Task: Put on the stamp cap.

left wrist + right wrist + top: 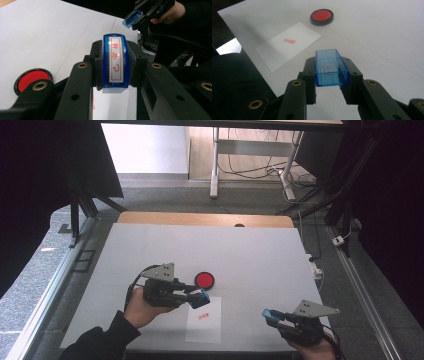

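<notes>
Tabletop (150,250), stamp (116,61) lengthwise between jaws

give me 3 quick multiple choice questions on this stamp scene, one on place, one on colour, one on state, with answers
1. Where is the ink pad relative to the paper?
A. on the paper
B. beyond its far edge
C. under it

2. What colour is the mark on the paper?
A. red
B. blue
C. black

3. What is the right gripper doing?
A. resting open on the table
B. gripping the ink pad
C. shut on the blue cap

Answers:
1 B, the high view shows the pad on the table past the sheet.
2 A, the right gripper view shows a red print.
3 C, the cap sits clamped between its fingers, while the left gripper holds the stamp.
</notes>
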A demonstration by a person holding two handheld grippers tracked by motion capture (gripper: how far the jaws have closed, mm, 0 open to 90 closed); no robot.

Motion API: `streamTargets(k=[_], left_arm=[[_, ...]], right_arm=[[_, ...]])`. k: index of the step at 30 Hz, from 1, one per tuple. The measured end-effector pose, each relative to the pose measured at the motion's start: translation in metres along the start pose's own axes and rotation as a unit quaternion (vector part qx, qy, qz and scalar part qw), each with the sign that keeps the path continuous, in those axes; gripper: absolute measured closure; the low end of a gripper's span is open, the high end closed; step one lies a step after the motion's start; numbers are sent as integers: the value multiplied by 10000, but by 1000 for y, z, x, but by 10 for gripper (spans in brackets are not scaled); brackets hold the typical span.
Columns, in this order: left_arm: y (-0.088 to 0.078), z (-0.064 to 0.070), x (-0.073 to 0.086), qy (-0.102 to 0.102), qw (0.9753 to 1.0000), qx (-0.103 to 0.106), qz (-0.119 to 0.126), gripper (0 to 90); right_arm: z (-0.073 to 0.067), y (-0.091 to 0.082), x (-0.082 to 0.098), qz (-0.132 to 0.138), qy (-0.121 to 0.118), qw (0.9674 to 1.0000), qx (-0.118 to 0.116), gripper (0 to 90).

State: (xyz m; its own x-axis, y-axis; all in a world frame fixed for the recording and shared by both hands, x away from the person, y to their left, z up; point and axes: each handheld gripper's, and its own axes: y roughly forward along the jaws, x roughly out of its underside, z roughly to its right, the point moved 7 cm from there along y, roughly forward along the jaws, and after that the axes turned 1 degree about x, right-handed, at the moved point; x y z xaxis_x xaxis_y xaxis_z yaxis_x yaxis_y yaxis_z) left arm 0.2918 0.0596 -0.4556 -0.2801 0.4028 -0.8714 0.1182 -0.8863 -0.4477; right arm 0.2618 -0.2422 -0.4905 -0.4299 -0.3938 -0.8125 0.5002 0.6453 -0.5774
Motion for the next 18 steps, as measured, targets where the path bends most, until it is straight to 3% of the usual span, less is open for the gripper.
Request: streamTargets(k=[8, 12, 18], left_arm=[[3, -2, 2, -29, 10000, 43, -20, 699], [4, -2, 2, -23, 10000, 33, -23, 698], [4, -1, 3, 183, 9998, 62, -65, 699]], right_arm=[[-6, 5, -7, 81, 4, 9997, -231, 681], [-12, 10, -10, 1, -149, 9994, -325, 681], [-23, 20, -18, -21, -352, 9975, -613, 681]])
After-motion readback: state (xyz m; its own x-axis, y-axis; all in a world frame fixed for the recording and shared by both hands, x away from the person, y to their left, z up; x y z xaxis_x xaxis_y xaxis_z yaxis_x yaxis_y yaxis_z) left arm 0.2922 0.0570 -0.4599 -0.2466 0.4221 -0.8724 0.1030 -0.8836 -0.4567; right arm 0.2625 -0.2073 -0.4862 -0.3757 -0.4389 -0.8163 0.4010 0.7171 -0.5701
